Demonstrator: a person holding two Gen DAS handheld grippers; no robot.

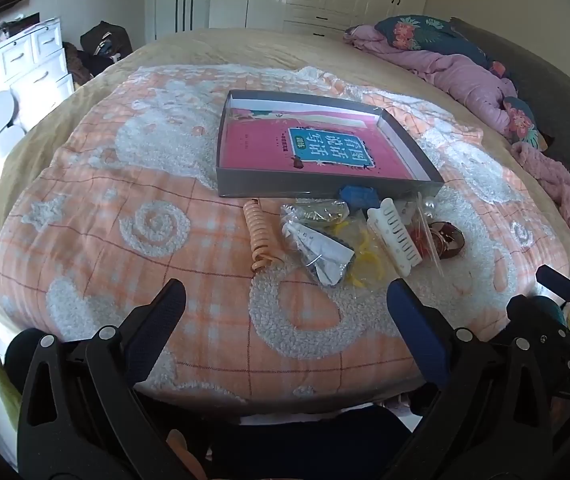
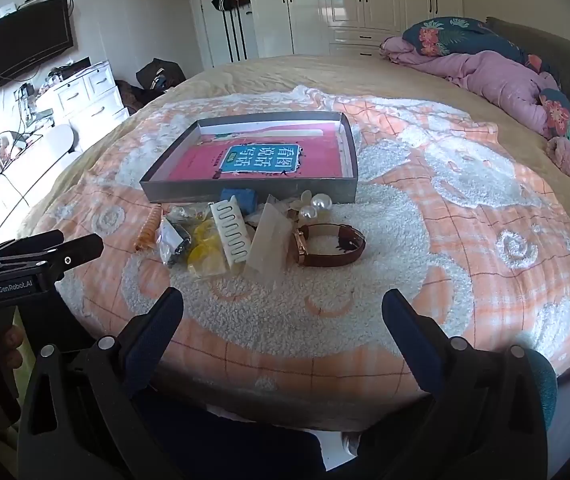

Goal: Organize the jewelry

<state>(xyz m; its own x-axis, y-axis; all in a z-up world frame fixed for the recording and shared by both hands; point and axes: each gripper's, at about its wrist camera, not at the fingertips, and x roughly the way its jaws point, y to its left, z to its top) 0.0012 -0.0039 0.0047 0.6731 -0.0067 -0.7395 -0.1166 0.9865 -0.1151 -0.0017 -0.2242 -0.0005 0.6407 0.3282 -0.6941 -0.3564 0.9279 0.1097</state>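
Several trinkets point(image 2: 245, 236) heaped before grey box point(image 2: 245, 192); watch point(image 2: 331, 246) rightmost.

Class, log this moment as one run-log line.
left gripper: open, empty | right gripper: open, empty | jewelry pile: outside box

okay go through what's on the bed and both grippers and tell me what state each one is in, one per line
Left gripper: open, empty, short of the pile.
Right gripper: open, empty.
Grey box: lidless, holding only a pink book lying flat.
Watch: on its side, strap looped, outside the box.
Pearls: loose beside the box.
White comb clip: lying flat in the pile.
Orange spiral tie: stretched out on the blanket.
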